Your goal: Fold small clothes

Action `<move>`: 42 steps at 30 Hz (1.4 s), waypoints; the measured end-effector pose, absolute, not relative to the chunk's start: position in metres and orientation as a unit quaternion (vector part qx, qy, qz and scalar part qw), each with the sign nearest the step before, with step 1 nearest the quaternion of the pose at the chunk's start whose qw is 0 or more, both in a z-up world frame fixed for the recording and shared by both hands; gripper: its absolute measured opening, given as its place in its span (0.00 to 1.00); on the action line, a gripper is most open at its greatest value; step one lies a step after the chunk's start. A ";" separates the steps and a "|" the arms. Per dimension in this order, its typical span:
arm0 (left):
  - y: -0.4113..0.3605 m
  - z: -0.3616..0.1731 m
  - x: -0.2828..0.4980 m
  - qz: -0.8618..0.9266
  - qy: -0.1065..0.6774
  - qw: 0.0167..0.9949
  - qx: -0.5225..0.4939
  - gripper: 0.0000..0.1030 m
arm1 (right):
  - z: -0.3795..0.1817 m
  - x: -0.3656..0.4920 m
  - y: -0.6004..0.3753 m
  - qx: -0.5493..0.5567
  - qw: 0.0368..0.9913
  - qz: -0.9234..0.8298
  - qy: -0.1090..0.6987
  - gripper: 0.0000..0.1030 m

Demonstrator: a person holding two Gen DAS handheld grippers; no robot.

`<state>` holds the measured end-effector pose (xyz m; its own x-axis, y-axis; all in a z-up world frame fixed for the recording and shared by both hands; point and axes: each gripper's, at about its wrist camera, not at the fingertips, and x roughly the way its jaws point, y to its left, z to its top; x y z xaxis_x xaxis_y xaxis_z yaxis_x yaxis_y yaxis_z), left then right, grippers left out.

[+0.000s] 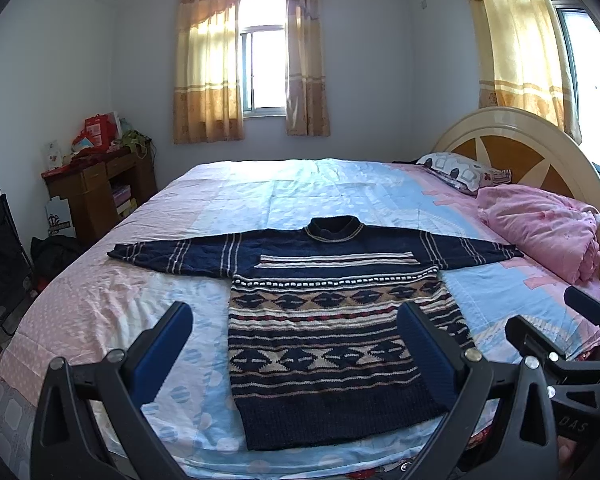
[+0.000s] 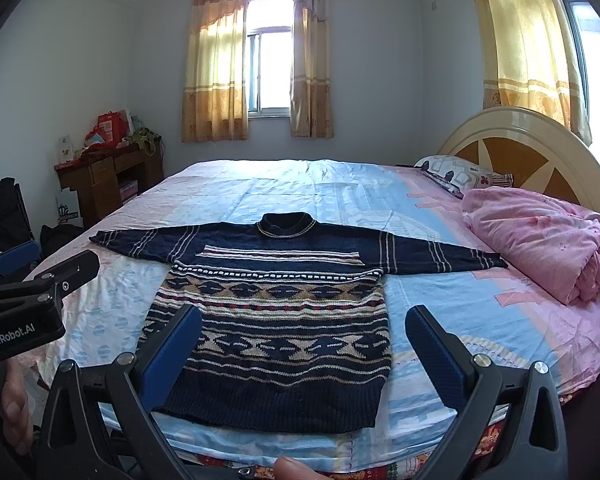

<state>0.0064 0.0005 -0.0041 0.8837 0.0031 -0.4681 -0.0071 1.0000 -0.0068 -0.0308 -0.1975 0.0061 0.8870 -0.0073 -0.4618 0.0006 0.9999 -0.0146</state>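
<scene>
A navy knitted sweater [image 1: 324,320] with cream, tan and red patterned bands lies flat on the bed, sleeves spread out to both sides and collar pointing away from me. It shows the same way in the right wrist view [image 2: 284,312]. My left gripper [image 1: 296,320] is open, hovering above the hem end of the sweater with nothing between its blue-padded fingers. My right gripper [image 2: 304,322] is open too, held over the lower body of the sweater and empty. Each gripper appears at the edge of the other's view, right gripper [image 1: 548,320] and left gripper [image 2: 48,276].
The bed [image 1: 140,280] has a pink and light blue sheet. A bundled pink quilt [image 1: 540,228] and a patterned pillow [image 1: 460,170] lie by the round headboard [image 1: 520,140] on the right. A cluttered wooden desk [image 1: 96,184] stands at the left wall. A person's fingers [image 2: 16,400] show low in the right wrist view.
</scene>
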 end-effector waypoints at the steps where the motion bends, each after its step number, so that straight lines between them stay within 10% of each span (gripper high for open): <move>1: 0.001 -0.004 0.007 0.002 0.241 0.970 -0.004 1.00 | 0.006 -0.031 -0.198 -0.007 0.971 -0.001 0.238 0.99; 42: 0.006 -0.008 0.007 0.003 0.242 0.970 -0.005 1.00 | -0.002 -0.027 -0.196 -0.003 0.967 0.003 0.253 0.99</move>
<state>0.0065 0.0060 -0.0084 0.8831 0.0036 -0.4691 -0.0088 0.9999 -0.0088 -0.0274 -0.1960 -0.0022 0.8721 0.0040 -0.4894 -0.0071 1.0000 -0.0044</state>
